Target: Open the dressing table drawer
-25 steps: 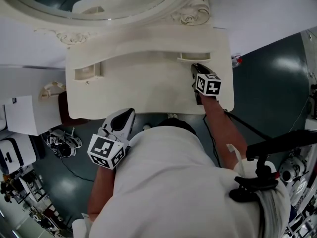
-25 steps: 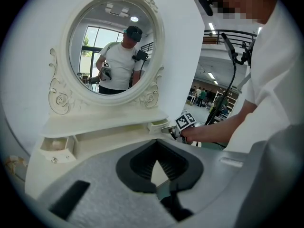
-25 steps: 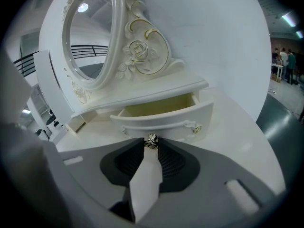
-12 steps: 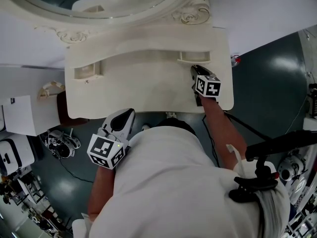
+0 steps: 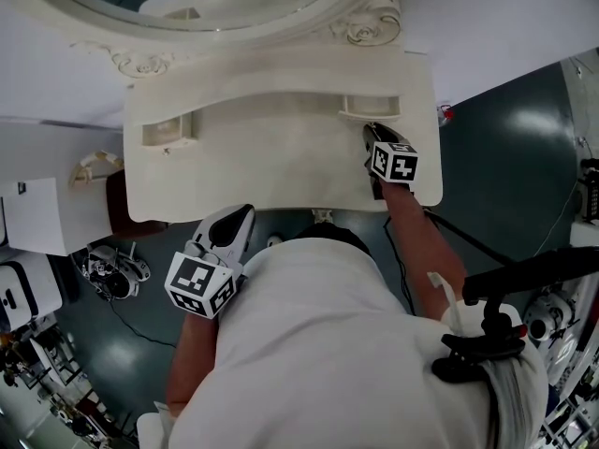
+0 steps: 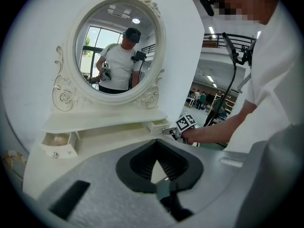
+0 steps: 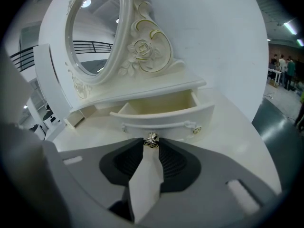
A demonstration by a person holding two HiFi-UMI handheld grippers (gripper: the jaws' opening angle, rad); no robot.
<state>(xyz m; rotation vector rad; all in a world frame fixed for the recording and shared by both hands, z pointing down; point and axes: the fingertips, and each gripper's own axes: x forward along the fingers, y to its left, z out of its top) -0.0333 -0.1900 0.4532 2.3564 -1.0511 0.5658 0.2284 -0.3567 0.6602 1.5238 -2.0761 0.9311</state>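
Note:
The cream dressing table (image 5: 281,171) has a small right drawer (image 5: 368,107) that stands pulled out, its inside bare in the right gripper view (image 7: 161,110). My right gripper (image 5: 368,129) reaches over the tabletop to the drawer's front. Its jaws flank the little metal knob (image 7: 151,140) at their tips and are opening, with the pads still against it. My left gripper (image 5: 245,211) hangs at the table's front edge, shut (image 6: 156,159) and holding nothing. The left drawer (image 5: 167,132) also stands out a little, with something pale inside it (image 6: 59,144).
An oval mirror (image 6: 116,49) in a carved frame rises behind the tabletop against a white wall (image 7: 223,42). A person's body fills the near part of the head view. Cables and equipment (image 5: 112,269) lie on the dark floor at the left, and a stand (image 5: 487,344) is at the right.

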